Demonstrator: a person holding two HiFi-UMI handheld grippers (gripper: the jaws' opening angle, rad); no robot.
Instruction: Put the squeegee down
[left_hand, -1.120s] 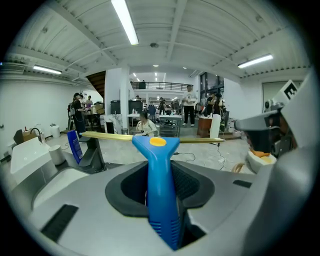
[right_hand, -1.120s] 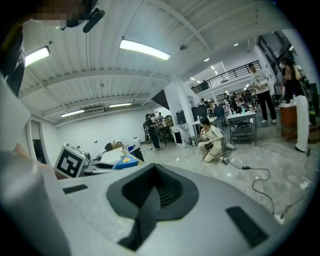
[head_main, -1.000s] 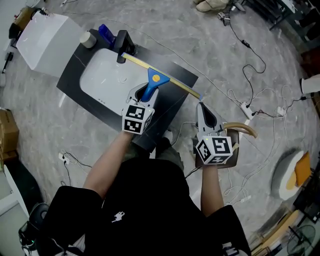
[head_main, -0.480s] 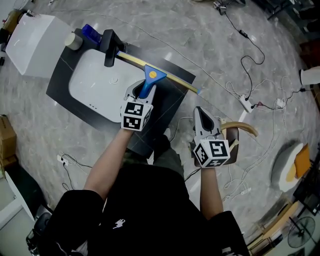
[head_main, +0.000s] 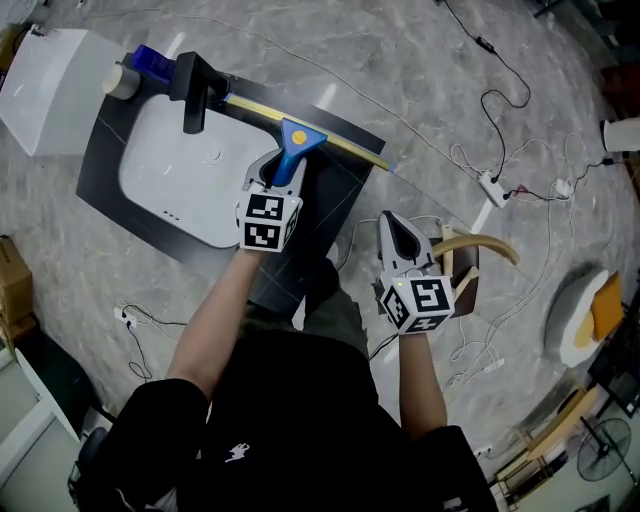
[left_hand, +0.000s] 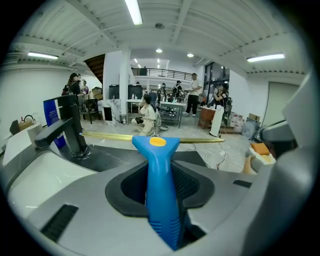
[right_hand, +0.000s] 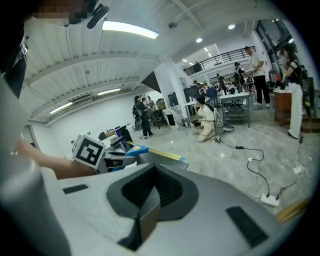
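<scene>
A black faucet stands beside a white sink.

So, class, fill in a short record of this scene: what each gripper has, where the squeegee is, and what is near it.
Left gripper: shut on the squeegee, by its blue handle
Right gripper: shut, empty, beside the black countertop
Blade: over the countertop, past the white sink; contact unclear
Nearby: black faucet at the blade's left end

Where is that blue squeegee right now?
The squeegee is left of centre in the head view, handle clamped in the jaws of the left gripper, blade over the black counter beside the white sink.
</scene>
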